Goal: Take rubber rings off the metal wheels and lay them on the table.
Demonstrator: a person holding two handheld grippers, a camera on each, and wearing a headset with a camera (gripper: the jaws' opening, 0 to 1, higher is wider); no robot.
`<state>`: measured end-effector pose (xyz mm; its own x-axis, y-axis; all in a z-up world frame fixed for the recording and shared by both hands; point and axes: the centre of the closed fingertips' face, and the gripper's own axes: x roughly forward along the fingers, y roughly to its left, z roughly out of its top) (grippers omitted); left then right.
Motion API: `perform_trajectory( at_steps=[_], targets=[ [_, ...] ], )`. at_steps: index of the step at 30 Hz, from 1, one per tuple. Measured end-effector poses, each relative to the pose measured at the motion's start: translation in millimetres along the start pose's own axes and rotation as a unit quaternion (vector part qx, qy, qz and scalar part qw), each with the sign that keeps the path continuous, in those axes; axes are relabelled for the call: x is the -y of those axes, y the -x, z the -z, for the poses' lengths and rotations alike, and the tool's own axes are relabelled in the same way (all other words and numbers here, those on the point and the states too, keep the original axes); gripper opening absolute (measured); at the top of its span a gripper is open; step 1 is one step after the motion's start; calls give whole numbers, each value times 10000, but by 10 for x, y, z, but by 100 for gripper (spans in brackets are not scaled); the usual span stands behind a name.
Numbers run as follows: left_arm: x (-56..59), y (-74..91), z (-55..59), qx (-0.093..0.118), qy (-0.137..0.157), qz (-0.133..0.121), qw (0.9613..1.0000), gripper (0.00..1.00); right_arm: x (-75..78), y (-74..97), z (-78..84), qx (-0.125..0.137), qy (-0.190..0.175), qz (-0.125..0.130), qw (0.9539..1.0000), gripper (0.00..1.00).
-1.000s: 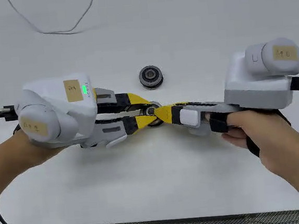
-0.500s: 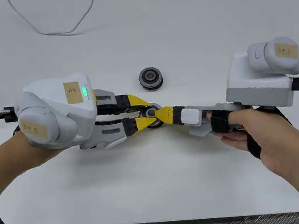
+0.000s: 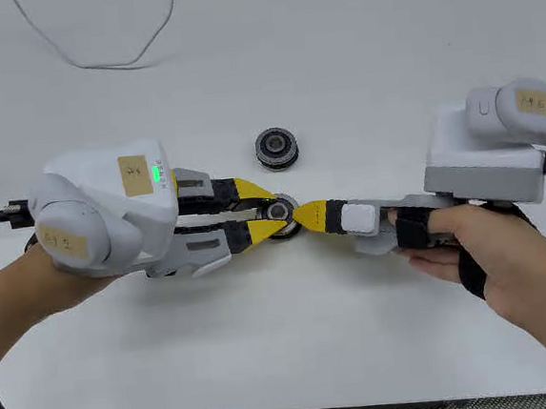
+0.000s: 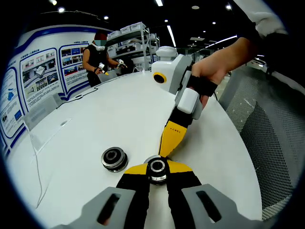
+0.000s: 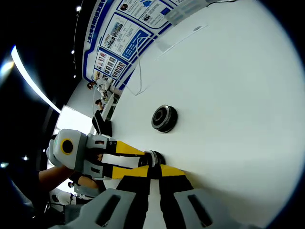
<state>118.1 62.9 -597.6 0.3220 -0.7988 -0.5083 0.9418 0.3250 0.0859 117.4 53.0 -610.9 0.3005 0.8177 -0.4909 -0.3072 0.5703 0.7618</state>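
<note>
- Since a second ago, the right gripper (image 3: 300, 215) and the hand (image 3: 468, 245) holding it have drawn back to the right. Its yellow tips no longer overlap the left gripper (image 3: 275, 211) as far as they did.
- As a result, more of the held wheel (image 3: 280, 208) now shows between the two grippers.
- The left gripper has kept its place and its hold, and the loose wheel (image 3: 277, 148) has not moved on the table (image 3: 357, 73).
- The held wheel sits just on the person's side of the loose wheel, near it but apart.
- Left gripper: its fingers reach in from the left of the loose wheel and are closed narrowly on the held wheel, one yellow tip on each side.
- Right gripper: it reaches in from the right of the loose wheel with its fingers drawn together. The tips are against the rim of the held wheel, but the pictures do not show whether they pinch any rubber there.
- The held wheel is small and round, with a bright metal hub, a dark band around it and a central bore. The yellow tips partly cover its rim, so the state of its ring cannot be told.
- The loose wheel lies flat, with its black rubber ring (image 3: 261, 150) seated around a silver hub.
- A thin cable (image 3: 98, 59) loops on the table well beyond the loose wheel.
</note>
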Motion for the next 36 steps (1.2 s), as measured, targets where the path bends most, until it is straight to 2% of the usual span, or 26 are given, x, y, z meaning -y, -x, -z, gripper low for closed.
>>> perform_trajectory(
  at_steps=[24, 25, 26, 29, 36],
  targets=[
    [-7, -1, 9, -14, 14, -1, 10000, 13, 9, 30, -9, 82, -63, -78, 9999, 5],
    [-6, -1, 9, -11, 15, -1, 10000, 13, -17, 36, -10, 84, -36, -176, 9998, 2],
    [-5, -1, 10, -12, 20, -3, 10000, 13, -68, 26, -6, 88, -187, -279, 9994, 2],
    [-9, 4, 18, -15, 35, -20, 10000, 13, -70, 12, -1, 28, -37, -208, 9998, 2],
    [-10, 6, 21, -17, 33, -20, 10000, 13, -90, 17, -48, 143, 109, -192, 9997, 5]
  ],
)
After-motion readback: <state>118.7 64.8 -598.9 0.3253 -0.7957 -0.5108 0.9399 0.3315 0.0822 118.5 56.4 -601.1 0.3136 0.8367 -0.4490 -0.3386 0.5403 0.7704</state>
